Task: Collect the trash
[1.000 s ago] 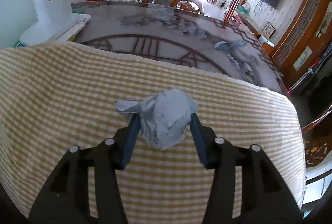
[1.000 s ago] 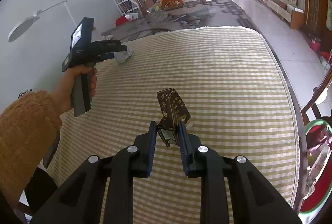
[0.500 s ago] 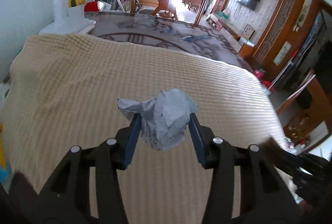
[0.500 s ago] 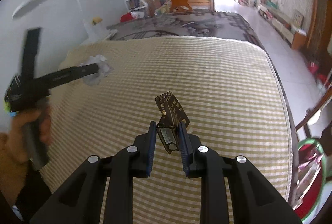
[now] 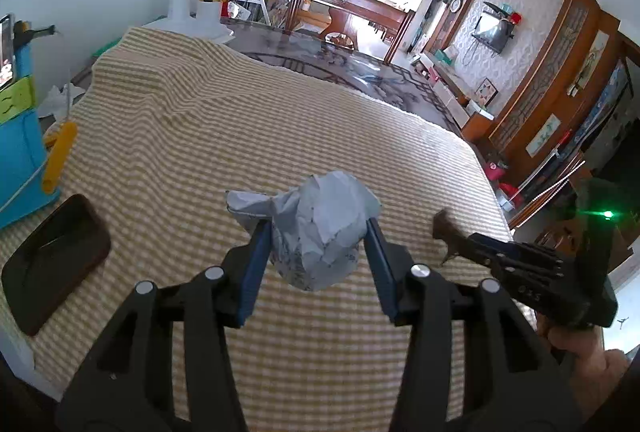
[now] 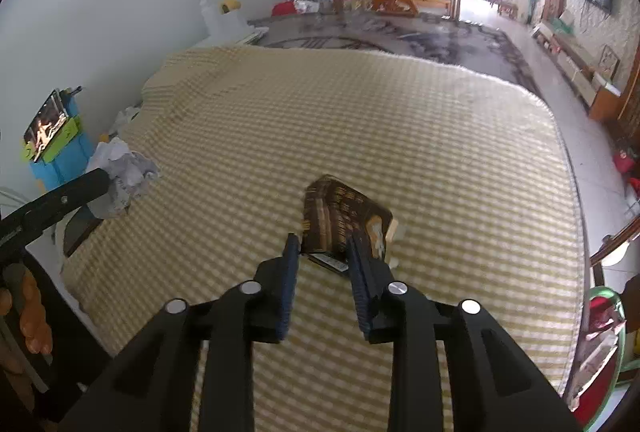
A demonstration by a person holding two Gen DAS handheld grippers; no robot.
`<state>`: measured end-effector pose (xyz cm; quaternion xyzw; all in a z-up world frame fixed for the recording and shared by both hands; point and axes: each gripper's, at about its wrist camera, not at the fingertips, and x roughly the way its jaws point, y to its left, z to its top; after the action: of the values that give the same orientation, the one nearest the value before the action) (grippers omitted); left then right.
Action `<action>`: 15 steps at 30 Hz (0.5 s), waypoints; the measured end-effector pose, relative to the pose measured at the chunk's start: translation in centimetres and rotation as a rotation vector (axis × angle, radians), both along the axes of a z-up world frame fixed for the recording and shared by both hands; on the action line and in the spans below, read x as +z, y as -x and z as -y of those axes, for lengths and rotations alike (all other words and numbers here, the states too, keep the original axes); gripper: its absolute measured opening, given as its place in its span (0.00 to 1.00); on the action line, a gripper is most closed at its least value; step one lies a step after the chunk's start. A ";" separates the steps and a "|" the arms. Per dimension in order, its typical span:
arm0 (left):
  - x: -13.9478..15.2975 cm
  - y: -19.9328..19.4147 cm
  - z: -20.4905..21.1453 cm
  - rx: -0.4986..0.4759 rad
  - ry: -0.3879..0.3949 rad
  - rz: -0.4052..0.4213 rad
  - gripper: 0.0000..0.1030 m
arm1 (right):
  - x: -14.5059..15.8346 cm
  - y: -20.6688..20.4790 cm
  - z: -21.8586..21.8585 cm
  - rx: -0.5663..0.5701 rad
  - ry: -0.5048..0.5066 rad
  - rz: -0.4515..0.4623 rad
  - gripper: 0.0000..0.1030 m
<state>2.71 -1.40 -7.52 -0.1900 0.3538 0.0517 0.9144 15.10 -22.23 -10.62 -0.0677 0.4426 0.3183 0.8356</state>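
While the left tongs [image 5: 316, 248] stay clamped on the paper wad [image 5: 320, 228] and the right tongs [image 6: 324, 264] on the packet [image 6: 344, 220] (gripped only by its near edge, above the worktop), a jolt could shake that packet loose.

**Both claws clamped, held level**

The left claw [image 5: 318, 236] has its fingers [image 5: 256, 252] pressed in from both sides on a paper wad [image 5: 320, 228]. The right claw [image 6: 324, 252] pinches a dark packet [image 6: 344, 216] between narrow-set fingers [image 6: 290, 264]. A bare hand [image 5: 580, 352] grips the right claw's handle, and fingertips of the other hand [image 6: 34, 316] show at the left claw's handle.
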 end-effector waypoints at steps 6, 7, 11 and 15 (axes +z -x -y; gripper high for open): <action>1.5 0.0 1.2 -0.030 -0.031 0.044 0.45 | 0.1 0.3 1.0 -0.015 -0.035 -0.011 0.63; 1.6 0.0 1.3 -0.032 -0.032 0.048 0.45 | 0.1 0.1 1.3 -0.027 -0.053 -0.020 0.64; 1.5 -1.1 1.7 -0.048 -0.020 0.069 0.45 | -0.2 -0.7 1.9 -0.069 -0.069 -0.057 0.65; 0.6 -2.0 1.9 -0.067 0.000 0.072 0.45 | -0.3 -1.0 2.2 -0.086 -0.097 -0.090 0.66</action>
<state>4.76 -3.35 -6.91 -0.1796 0.3270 0.0144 0.9277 16.13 -24.41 -10.95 0.0063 0.4664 0.3061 0.8299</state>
